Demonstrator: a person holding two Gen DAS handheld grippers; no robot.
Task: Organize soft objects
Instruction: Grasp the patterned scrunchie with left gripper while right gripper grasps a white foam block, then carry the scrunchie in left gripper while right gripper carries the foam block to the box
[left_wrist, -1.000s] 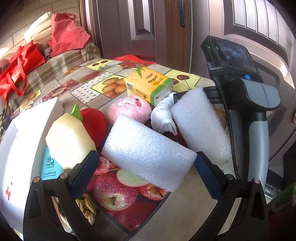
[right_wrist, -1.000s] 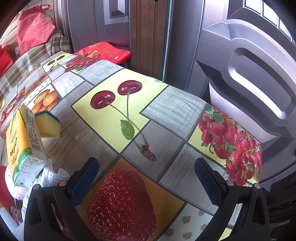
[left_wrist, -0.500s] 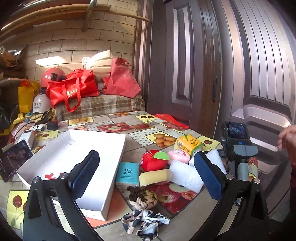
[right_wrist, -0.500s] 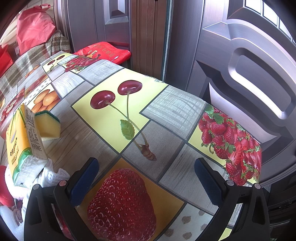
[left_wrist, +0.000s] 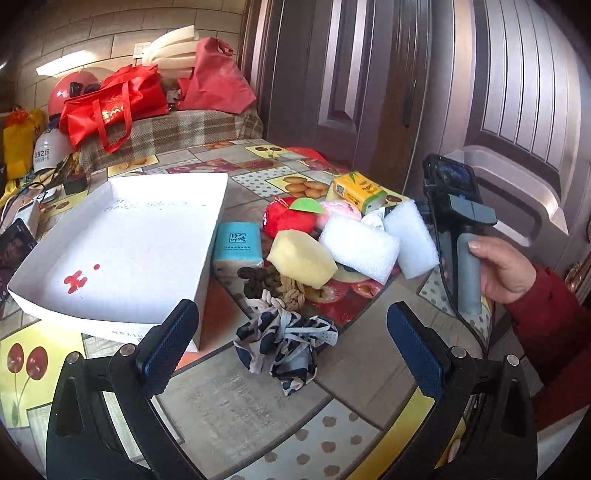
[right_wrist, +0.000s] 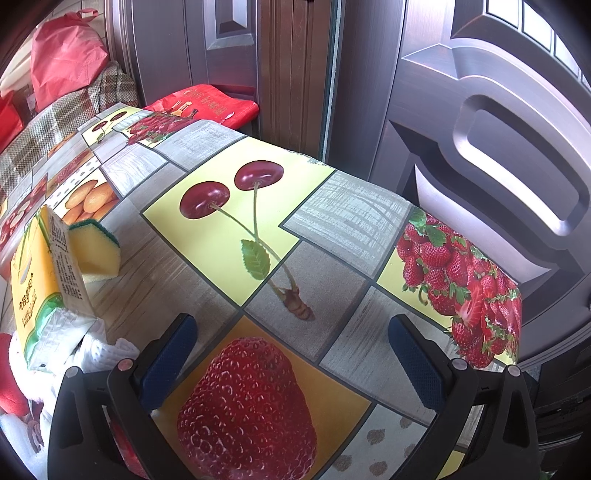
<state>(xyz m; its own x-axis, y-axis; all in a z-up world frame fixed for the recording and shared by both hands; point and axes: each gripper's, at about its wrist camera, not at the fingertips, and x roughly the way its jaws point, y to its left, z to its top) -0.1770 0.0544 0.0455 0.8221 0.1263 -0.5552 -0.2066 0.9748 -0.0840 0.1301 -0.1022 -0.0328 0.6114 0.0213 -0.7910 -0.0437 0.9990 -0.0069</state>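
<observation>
Basically nothing was sorted yet: the white box (left_wrist: 122, 240) was left empty, with the soft stuff, like the foam blocks (left_wrist: 360, 245) and patterned cloth (left_wrist: 284, 341), piled beside it on the table (left_wrist: 240, 413). The left gripper (left_wrist: 290, 354) and right gripper (right_wrist: 291, 356) were both held spread wide, with nothing between the fingers.

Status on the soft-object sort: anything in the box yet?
Nothing done: the white box holds no items. Nothing in hand: left tool and right tool are open. Left: the whole pile, including patterned cloth, yellow sponge, foam blocks.
</observation>
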